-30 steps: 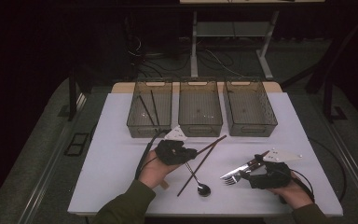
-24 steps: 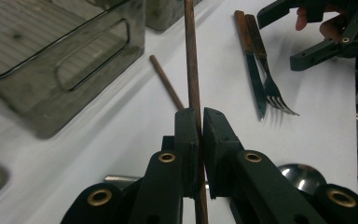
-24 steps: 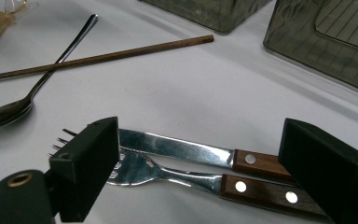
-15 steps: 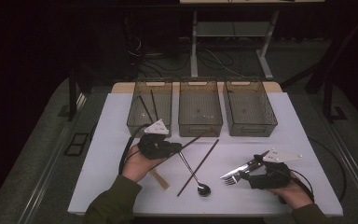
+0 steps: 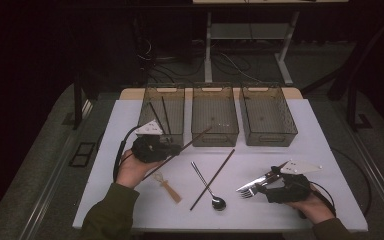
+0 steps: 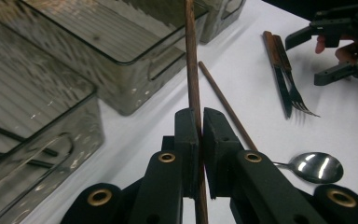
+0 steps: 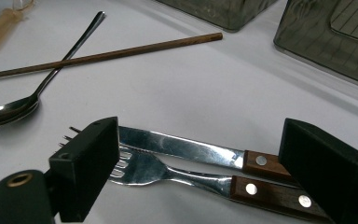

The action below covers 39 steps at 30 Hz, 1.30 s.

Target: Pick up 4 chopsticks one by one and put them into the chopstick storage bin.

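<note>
My left gripper [image 5: 176, 148] is shut on a brown chopstick [image 5: 195, 138] and holds it off the table just in front of the left bin [image 5: 151, 102]. The stick's far tip points toward the front rim of the middle bin [image 5: 215, 140]. In the left gripper view the pads of the left gripper [image 6: 200, 114] pinch the chopstick [image 6: 191, 56] tight. My right gripper [image 7: 200, 154] stands open low over the table, its jaws on either side of a fork [image 7: 168, 173] and a wood-handled knife [image 7: 182, 147]. In the high view the right gripper [image 5: 267, 181] is at the front right.
A second chopstick [image 5: 212, 179] and a spoon [image 5: 218, 202] lie mid-table, with a small wooden piece [image 5: 169, 186] to their left. The left bin holds dark sticks [image 5: 165, 116]. A third bin [image 5: 286, 131] stands at the right. A white board [image 5: 305, 150] covers the table.
My left gripper has carried the chopstick to the left and a little farther away, toward the left bin. The right gripper has stayed over the fork and knife.
</note>
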Motion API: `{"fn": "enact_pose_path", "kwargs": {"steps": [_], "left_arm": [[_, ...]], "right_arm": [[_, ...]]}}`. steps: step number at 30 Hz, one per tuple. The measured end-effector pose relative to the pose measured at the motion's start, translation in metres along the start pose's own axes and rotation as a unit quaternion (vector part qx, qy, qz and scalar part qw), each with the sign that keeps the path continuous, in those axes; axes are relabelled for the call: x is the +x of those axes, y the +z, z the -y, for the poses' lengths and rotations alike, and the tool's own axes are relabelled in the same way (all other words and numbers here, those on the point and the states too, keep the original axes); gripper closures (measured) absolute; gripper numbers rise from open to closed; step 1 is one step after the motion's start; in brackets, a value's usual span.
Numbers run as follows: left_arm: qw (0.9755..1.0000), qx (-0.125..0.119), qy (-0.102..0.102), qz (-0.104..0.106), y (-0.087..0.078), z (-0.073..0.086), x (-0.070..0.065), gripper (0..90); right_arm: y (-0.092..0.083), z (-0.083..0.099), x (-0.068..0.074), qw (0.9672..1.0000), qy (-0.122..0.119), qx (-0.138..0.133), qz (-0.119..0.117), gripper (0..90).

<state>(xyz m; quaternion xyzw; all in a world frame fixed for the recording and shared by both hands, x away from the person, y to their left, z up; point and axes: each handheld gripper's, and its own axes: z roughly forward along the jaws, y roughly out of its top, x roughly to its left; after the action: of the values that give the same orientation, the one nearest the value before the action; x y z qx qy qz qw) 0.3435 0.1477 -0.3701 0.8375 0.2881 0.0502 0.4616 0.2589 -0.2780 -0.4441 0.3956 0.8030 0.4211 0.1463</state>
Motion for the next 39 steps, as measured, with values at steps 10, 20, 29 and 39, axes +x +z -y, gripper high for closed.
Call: {"fn": "enact_pose_path", "kwargs": {"steps": [10,20,29,39], "left_arm": [[0.9996,-0.016,-0.012,-0.022,-0.011,-0.005,0.016,84.8],[0.9985,-0.024,-0.014,-0.048,-0.014,-0.034,0.035,84.8],[0.9964,-0.03,-0.02,-0.077,-0.01,-0.058,0.056,84.8],[0.9928,-0.032,-0.029,-0.111,-0.001,-0.073,0.086,84.8]], "right_arm": [[-0.001,0.0,-0.002,1.0,0.004,-0.002,0.004,12.2],[-0.001,0.0,-0.001,1.0,0.009,-0.001,0.003,12.2],[-0.002,0.0,-0.002,0.9999,0.013,-0.002,0.006,12.2],[-0.002,0.0,-0.003,0.9998,0.015,-0.008,0.008,12.2]]}}
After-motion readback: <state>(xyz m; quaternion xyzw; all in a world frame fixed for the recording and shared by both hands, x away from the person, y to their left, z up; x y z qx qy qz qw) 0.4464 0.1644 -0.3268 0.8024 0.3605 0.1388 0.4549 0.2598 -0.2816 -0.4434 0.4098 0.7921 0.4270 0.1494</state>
